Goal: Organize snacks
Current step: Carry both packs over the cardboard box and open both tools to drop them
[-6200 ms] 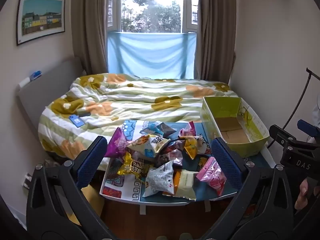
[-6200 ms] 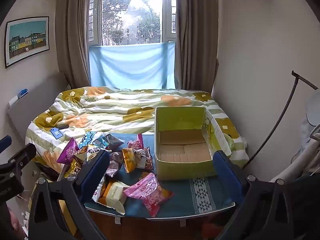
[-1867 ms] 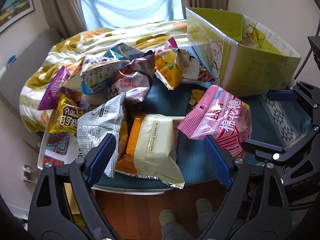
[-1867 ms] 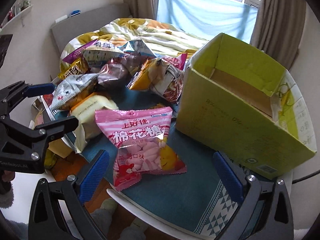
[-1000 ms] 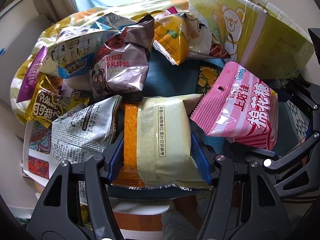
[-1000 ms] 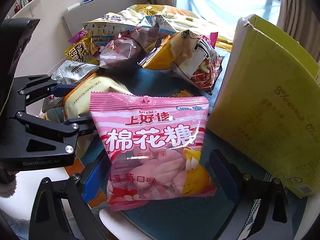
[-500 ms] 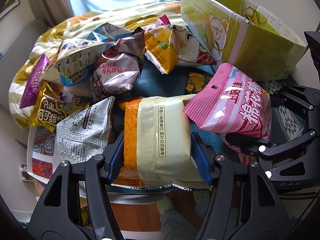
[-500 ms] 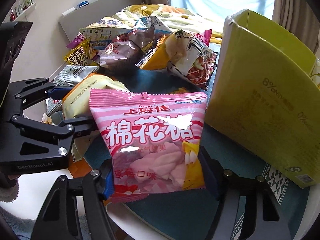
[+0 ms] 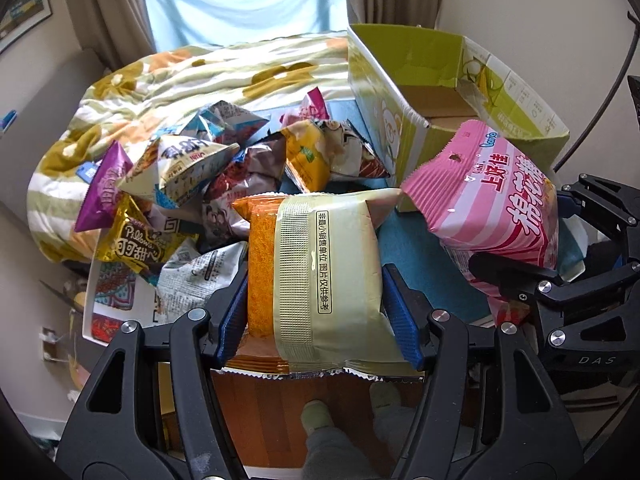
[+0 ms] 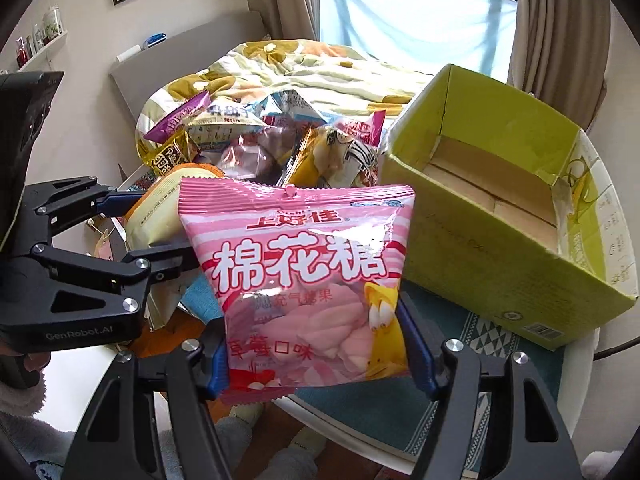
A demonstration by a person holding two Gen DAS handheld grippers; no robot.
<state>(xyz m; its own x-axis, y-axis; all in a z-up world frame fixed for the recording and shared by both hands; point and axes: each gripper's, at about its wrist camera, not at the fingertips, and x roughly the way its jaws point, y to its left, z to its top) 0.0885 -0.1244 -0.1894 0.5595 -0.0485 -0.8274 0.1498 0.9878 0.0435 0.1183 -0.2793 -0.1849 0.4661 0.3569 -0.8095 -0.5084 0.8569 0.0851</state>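
bed (image 9: 224, 76) floral duvet | window (image 10: 408, 20) daylit | floor (image 9: 304, 396) likely wood

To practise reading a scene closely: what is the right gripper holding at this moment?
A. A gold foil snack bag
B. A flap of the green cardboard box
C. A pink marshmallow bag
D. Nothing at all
C: in the right wrist view the right gripper has its blue pads pressed on both sides of the pink marshmallow bag, raised above the table.

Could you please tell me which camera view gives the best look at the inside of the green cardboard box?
The right wrist view: it looks down into the green cardboard box, showing its brown flap floor with nothing on it. The left wrist view shows the same box from its end; the pink marshmallow bag covers part of the interior.
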